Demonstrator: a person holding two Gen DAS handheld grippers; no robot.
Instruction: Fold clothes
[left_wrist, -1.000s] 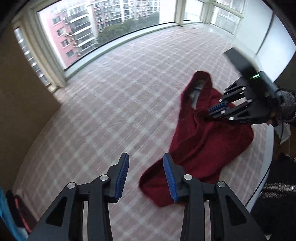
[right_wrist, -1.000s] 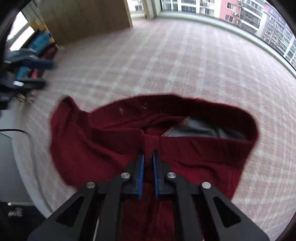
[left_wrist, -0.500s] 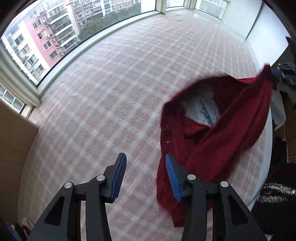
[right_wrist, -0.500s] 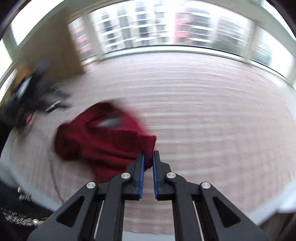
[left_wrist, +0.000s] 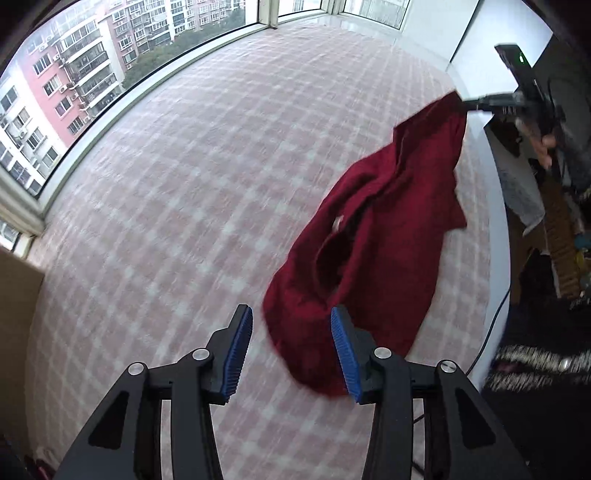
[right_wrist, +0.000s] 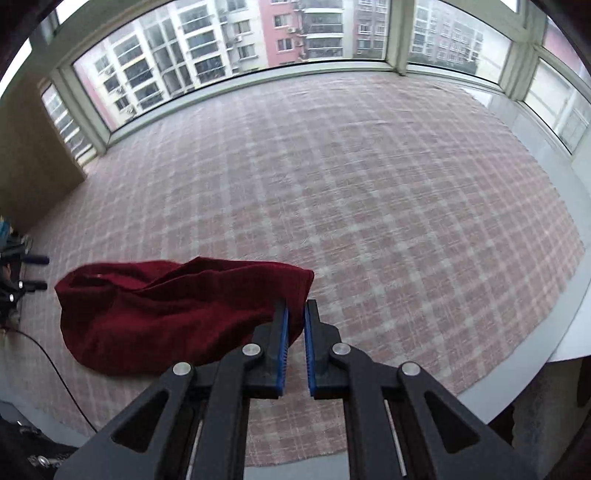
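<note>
While the right gripper (right_wrist: 294, 325) pinches one corner of the dark red garment (left_wrist: 373, 254) between nearly closed blue pads, the cloth trails away from it in a rumpled heap across the pink checked carpet (right_wrist: 369, 206). From the left wrist view that same gripper (left_wrist: 469, 104) shows at the far upper right, lifting the corner so the fabric slopes down toward the camera (motion blur softens its edges, so the exact grip point is hard to judge). The left gripper (left_wrist: 291, 350) hangs with its jaws wide apart and nothing between them, just above the garment's near end. Windows (right_wrist: 236, 48) line the far side of the room.
</note>
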